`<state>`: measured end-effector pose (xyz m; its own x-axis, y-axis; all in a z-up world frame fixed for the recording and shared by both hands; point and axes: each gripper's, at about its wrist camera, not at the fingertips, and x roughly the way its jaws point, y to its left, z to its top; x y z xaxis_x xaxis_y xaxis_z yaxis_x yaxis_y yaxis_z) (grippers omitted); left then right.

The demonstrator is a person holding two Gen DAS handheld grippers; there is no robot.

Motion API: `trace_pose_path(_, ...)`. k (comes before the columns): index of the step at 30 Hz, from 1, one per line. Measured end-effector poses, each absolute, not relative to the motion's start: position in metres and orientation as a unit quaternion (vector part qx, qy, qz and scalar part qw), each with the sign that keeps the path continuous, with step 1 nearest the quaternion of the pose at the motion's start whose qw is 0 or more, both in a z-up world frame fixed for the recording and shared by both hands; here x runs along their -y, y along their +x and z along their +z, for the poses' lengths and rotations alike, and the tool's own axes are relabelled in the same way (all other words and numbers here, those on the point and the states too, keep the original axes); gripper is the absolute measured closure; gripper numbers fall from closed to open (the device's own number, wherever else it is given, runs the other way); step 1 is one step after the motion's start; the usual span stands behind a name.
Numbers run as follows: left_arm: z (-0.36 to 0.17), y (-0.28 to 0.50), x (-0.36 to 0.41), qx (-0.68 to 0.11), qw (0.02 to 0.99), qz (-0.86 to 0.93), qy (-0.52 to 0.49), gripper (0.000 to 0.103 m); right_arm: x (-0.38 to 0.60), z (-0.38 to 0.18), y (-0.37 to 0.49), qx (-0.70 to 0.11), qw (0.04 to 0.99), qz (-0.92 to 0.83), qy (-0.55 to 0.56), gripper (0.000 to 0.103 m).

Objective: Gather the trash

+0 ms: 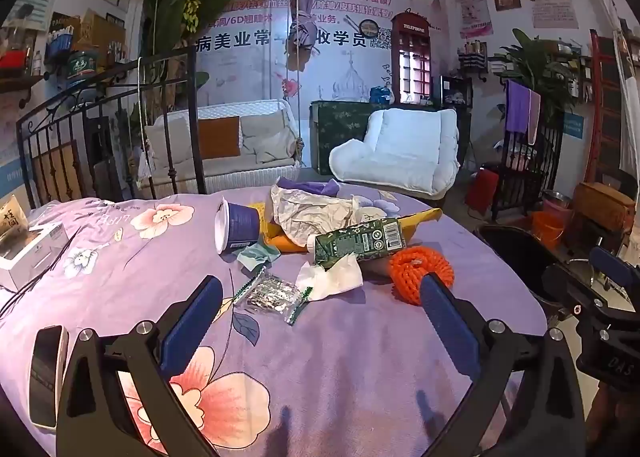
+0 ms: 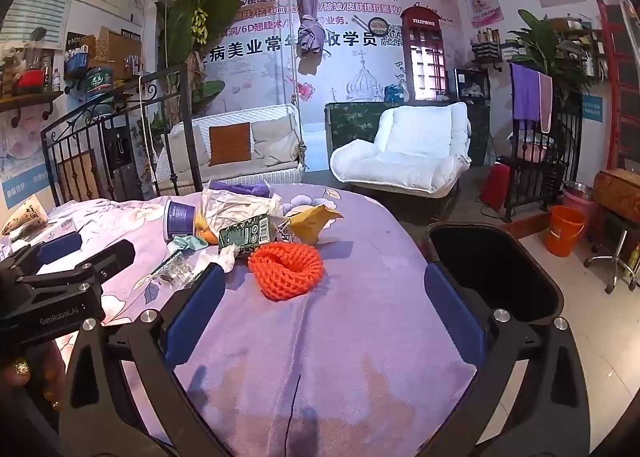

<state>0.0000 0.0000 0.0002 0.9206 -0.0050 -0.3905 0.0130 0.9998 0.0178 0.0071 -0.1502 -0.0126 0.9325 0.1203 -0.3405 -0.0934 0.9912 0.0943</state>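
Trash lies in a pile on the round table with the purple floral cloth (image 1: 168, 265): a green drink carton (image 1: 360, 241), an orange foam net (image 1: 420, 271), a white tissue (image 1: 332, 277), a clear foil wrapper (image 1: 270, 293), a purple cup on its side (image 1: 236, 225), crumpled white paper (image 1: 312, 211) and a yellow wrapper (image 2: 310, 223). My left gripper (image 1: 322, 295) is open and empty, just short of the wrapper and tissue. My right gripper (image 2: 326, 287) is open and empty, near the orange net (image 2: 286, 267). A black bin (image 2: 496, 271) stands at the table's right edge.
A phone (image 1: 46, 375) lies at the table's near left and a white box (image 1: 28, 253) at the far left. Beyond the table are a black iron railing (image 1: 100, 137), a swing sofa (image 1: 224, 145), a white chair (image 1: 404, 151) and an orange bucket (image 2: 566, 229).
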Motion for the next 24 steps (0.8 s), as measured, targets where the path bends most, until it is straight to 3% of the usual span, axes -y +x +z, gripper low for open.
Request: trace_pose_path(24, -0.007, 0.0, 0.004, -0.207, 0.978, -0.011, 0.009, 0.005, 0.154, -0.021, 0.01, -0.182, 0.98, 0.061, 0.058, 0.004)
